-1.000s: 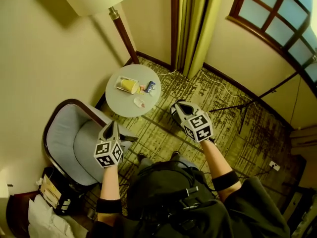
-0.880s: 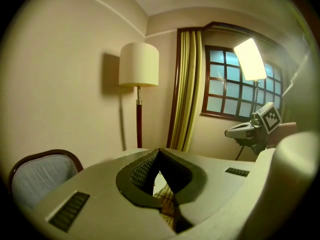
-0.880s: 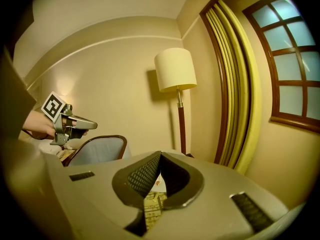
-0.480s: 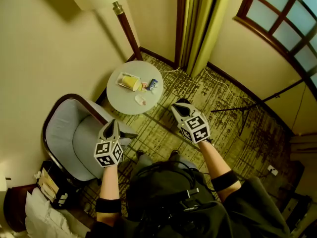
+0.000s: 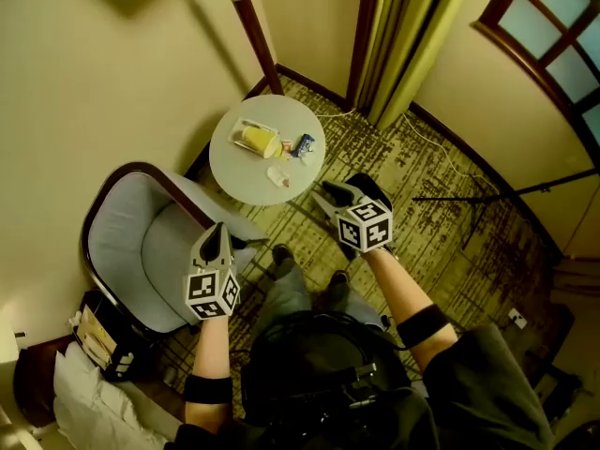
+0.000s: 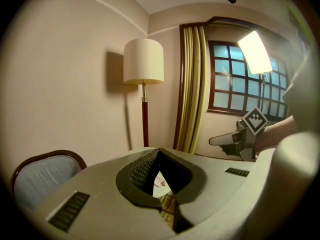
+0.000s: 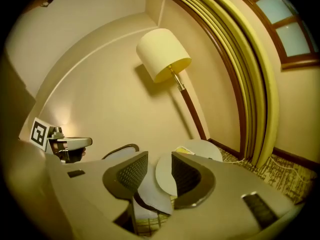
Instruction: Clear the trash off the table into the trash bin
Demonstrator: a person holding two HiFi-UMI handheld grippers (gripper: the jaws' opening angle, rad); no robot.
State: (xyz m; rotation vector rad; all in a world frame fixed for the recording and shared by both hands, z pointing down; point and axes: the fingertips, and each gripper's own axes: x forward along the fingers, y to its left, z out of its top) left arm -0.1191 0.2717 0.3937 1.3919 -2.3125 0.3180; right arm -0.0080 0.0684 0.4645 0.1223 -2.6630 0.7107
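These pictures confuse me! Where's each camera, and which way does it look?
Head view: on the person's head, looking down at table, left gripper, right gripper, forearms.
Left gripper view: rides that gripper, facing the lamp; shut fingers show.
Right gripper view: rides that gripper, facing the table; fingers just opening, empty.
Both gripper views share the lamp.

It looked like a hotel room's sitting corner: a padded armchair (image 5: 141, 251) stood beside a small round surface (image 5: 239, 172), with a tall shaded floor lamp (image 6: 144, 61) against the cream wall (image 5: 112, 73). There were also long yellow-green curtains (image 5: 403, 45), a wood-framed paned window (image 5: 553, 26), and patterned carpet (image 5: 450, 232) edged by dark wooden skirting (image 5: 314, 87).
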